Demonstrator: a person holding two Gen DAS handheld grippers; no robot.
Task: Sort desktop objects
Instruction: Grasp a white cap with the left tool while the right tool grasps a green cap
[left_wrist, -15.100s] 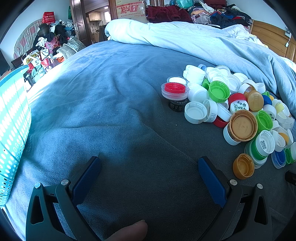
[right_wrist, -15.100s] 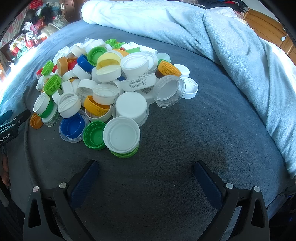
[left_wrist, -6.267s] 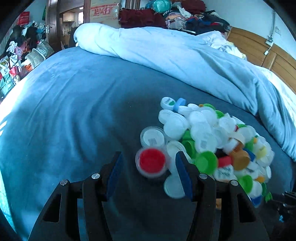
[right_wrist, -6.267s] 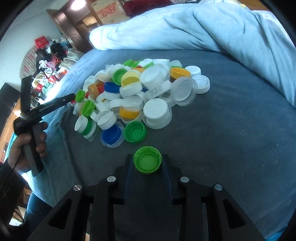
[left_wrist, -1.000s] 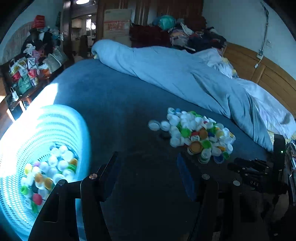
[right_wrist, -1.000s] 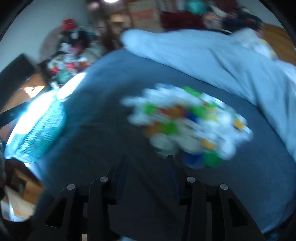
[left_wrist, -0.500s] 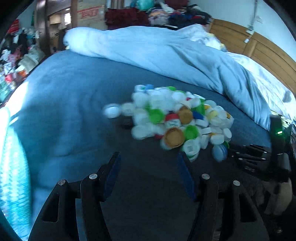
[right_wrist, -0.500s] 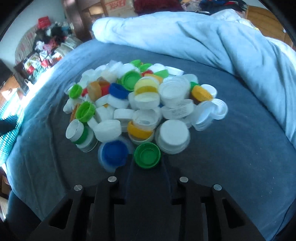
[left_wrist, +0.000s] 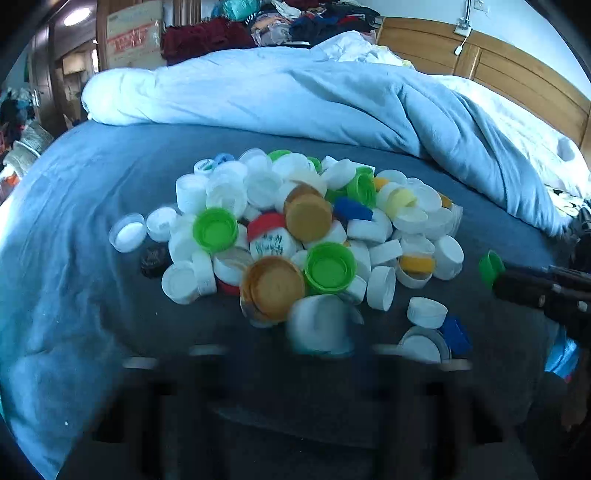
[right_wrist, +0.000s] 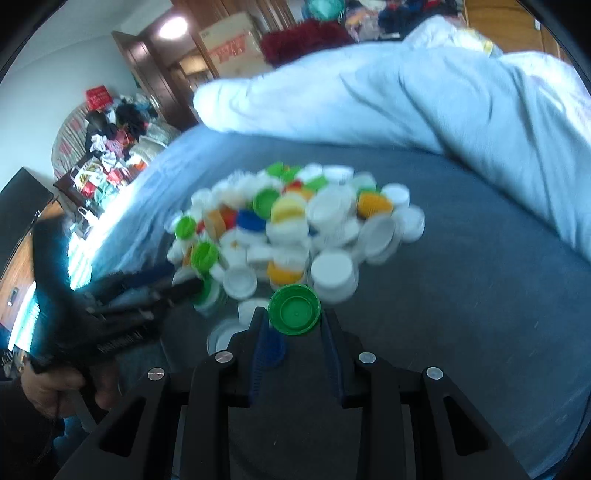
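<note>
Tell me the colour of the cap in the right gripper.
Green cap, clearest in the right wrist view, between the right gripper fingers.

The right gripper (right_wrist: 293, 319) is clamped on a green cap (right_wrist: 294, 309); the left gripper (right_wrist: 184, 286), jaws closed, reaches in from the left.

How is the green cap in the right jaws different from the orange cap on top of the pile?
The green cap is bright green; the orange cap is orange-brown. The green cap is pinched in the right gripper's jaws; the orange cap lies loose on the pile. The green cap shows its hollow inside; the orange cap shows its flat top. Both are round plastic caps.
</note>
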